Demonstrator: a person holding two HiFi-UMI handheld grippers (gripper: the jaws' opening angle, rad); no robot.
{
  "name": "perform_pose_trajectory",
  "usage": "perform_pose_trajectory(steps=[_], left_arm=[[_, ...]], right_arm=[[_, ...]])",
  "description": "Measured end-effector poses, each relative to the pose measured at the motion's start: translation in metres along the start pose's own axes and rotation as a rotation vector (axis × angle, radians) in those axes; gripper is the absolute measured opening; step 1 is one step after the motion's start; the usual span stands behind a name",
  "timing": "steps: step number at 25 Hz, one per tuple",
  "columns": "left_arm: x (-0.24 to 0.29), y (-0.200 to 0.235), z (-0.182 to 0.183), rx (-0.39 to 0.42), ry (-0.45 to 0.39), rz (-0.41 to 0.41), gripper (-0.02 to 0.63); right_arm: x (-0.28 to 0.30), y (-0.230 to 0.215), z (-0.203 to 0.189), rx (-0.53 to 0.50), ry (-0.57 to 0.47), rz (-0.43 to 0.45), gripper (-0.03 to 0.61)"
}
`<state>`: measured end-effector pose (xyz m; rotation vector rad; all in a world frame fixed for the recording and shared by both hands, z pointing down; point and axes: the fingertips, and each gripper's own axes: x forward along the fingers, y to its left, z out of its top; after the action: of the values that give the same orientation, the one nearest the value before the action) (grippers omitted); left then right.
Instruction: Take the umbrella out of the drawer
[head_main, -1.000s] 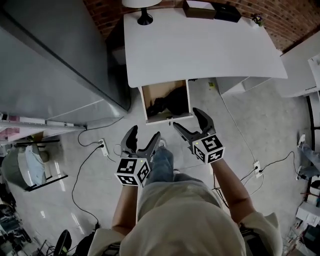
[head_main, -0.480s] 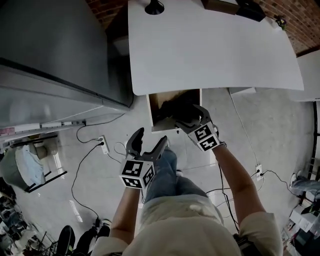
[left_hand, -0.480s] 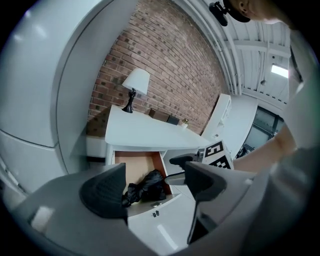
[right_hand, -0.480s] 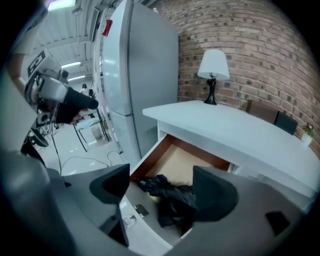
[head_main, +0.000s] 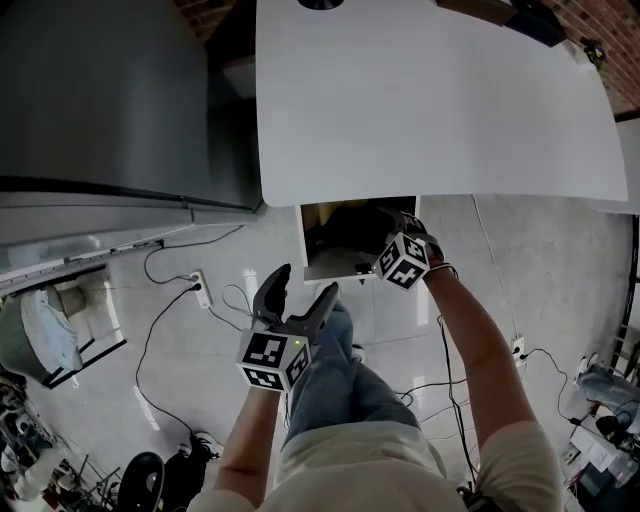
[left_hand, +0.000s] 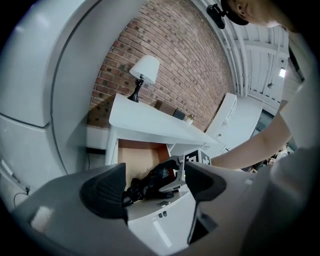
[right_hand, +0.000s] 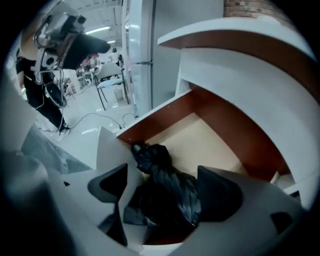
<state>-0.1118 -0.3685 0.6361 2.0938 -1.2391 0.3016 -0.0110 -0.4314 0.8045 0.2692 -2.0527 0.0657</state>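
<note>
A black folded umbrella (right_hand: 167, 192) lies in the open drawer (right_hand: 200, 132) under the white table (head_main: 430, 100). My right gripper (right_hand: 161, 175) is open, with one jaw on each side of the umbrella's crumpled fabric. In the head view the right gripper (head_main: 388, 232) reaches down into the drawer (head_main: 335, 272), its tips hidden in the dark interior. My left gripper (head_main: 305, 282) hangs open and empty over the floor, short of the drawer front. The left gripper view shows the umbrella (left_hand: 145, 184) and the right gripper's marker cube (left_hand: 196, 159) in the drawer (left_hand: 132, 157).
A tall grey cabinet (head_main: 100, 100) stands left of the table. A lamp (left_hand: 144, 70) and dark boxes (head_main: 525, 15) sit at the table's back edge by the brick wall. Cables and a socket (head_main: 199, 288) lie on the floor. My jeans leg (head_main: 335, 360) is below the drawer.
My right gripper has moved forward and down into the drawer, over the umbrella. The head view has shifted closer to the table. The left gripper has stayed open in about the same place.
</note>
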Motion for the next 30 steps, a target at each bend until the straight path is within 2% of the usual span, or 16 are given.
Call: perform_pose_trajectory(steps=[3, 7, 10, 18, 24, 27, 30], left_arm=[[0.008, 0.006, -0.007, -0.008, 0.007, -0.002, 0.357], [0.018, 0.014, -0.014, -0.027, 0.014, 0.002, 0.357], [0.022, 0.022, -0.019, -0.047, 0.017, 0.009, 0.357], [0.031, 0.037, -0.038, -0.069, 0.035, 0.016, 0.357], [0.030, 0.044, -0.049, -0.094, 0.041, 0.026, 0.357], [0.027, 0.043, -0.049, -0.097, 0.037, 0.026, 0.357], [0.024, 0.041, -0.046, -0.093, 0.025, 0.029, 0.357]], right_arm=[[0.023, 0.004, -0.013, -0.115, 0.071, 0.061, 0.433], [0.049, 0.004, -0.036, -0.318, 0.192, 0.115, 0.443], [0.066, -0.002, -0.050, -0.406, 0.259, 0.139, 0.448], [0.095, -0.019, -0.063, -0.449, 0.326, 0.134, 0.449], [0.103, -0.026, -0.065, -0.487, 0.321, 0.059, 0.444], [0.099, -0.023, -0.067, -0.493, 0.361, 0.068, 0.351], [0.094, -0.018, -0.068, -0.489, 0.412, 0.098, 0.285]])
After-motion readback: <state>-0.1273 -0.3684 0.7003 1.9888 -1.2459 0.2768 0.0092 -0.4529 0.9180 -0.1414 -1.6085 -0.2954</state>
